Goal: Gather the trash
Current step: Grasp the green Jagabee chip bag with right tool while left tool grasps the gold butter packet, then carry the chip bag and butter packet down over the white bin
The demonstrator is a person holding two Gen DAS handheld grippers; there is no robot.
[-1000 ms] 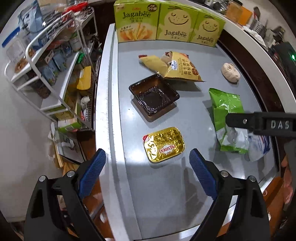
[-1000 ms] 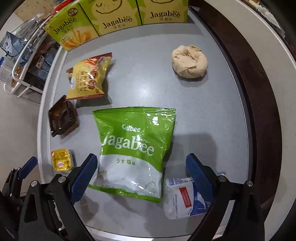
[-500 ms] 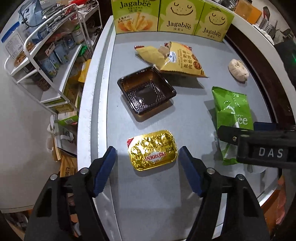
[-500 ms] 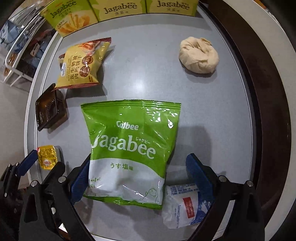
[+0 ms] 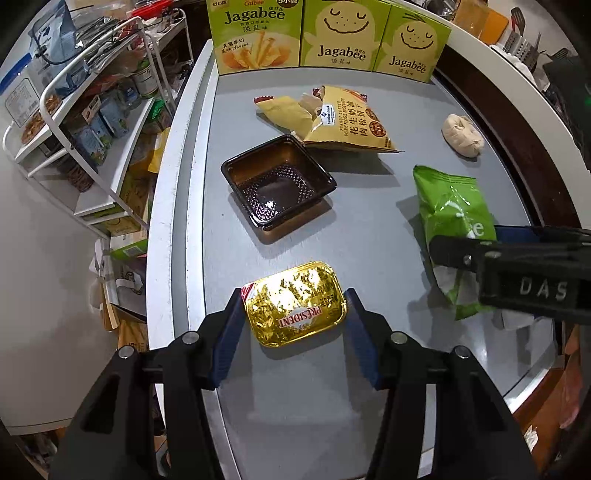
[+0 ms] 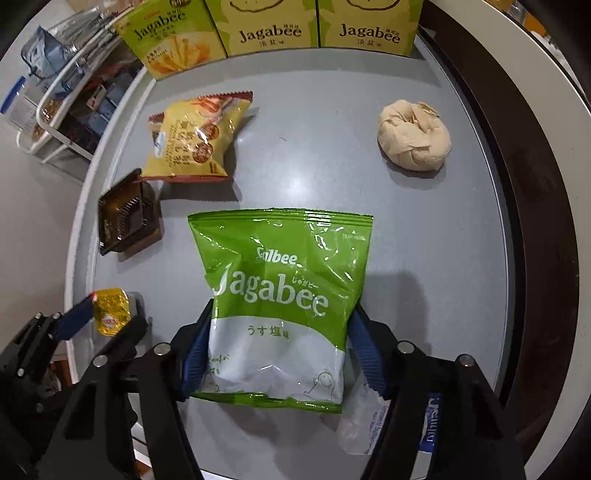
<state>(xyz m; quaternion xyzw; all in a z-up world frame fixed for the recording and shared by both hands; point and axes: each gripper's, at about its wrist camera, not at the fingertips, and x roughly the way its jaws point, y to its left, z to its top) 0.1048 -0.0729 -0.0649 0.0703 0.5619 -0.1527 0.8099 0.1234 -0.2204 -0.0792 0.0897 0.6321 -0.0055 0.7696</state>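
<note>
Your left tongs (image 5: 293,314) pinch the gold tub (image 5: 295,308) low in frame across its long axis, your right tongs (image 6: 279,347) squeeze the green bag (image 6: 280,295) crosswise — both resting on the surface (image 5: 369,229).

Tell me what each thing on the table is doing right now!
Gold butter tub: foil on, left gripper shut on it.
Green Jagabee bag: flat, right gripper shut on it.
Brown tray: empty, upright.
Yellow snack bag: torn open.
Paper ball: crumpled.
Jagabee boxes: standing.
</note>
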